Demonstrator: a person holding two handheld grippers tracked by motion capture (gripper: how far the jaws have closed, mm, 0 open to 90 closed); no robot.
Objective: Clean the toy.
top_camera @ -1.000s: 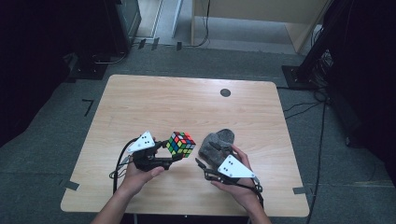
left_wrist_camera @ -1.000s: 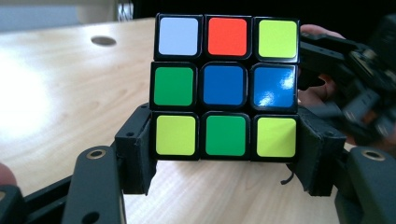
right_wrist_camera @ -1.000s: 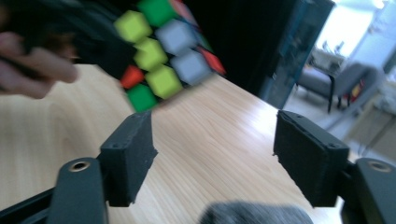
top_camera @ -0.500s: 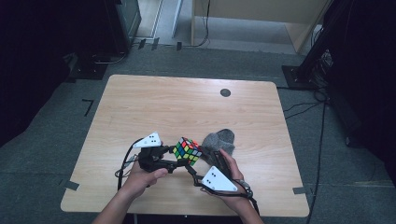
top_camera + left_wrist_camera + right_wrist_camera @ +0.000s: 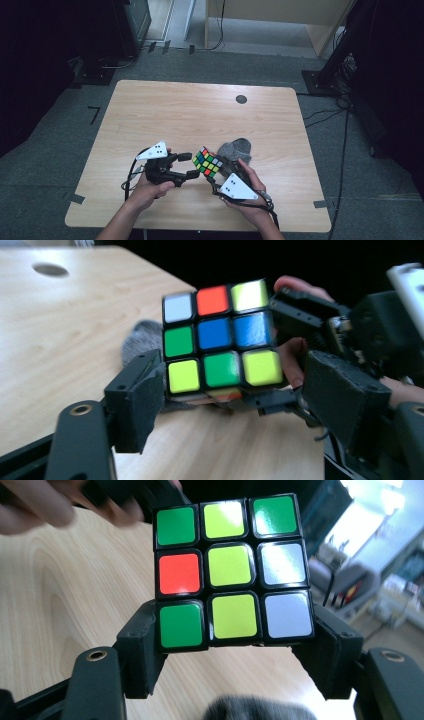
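Since the earlier frames the cube has been carried from beside the left gripper over to the right gripper, whose jaws have just been closing on it, while the left jaws have just been opening, the cube between them but let go

High view: the cube is seen lifted off the table, just ahead of the right gripper and beside the left one's spread jaws; a grey fuzzy cloth lies just beyond the right gripper. The handover looks meant to let the cube be regripped for a turn.

Left gripper view: the glossy, square-tiled cube is framed between wide jaws whose pads stand clear of it; the right gripper clamps it from the far side.

Right gripper view: the cube's bottom row is pinched between the matte black foam pads, so it is held firmly
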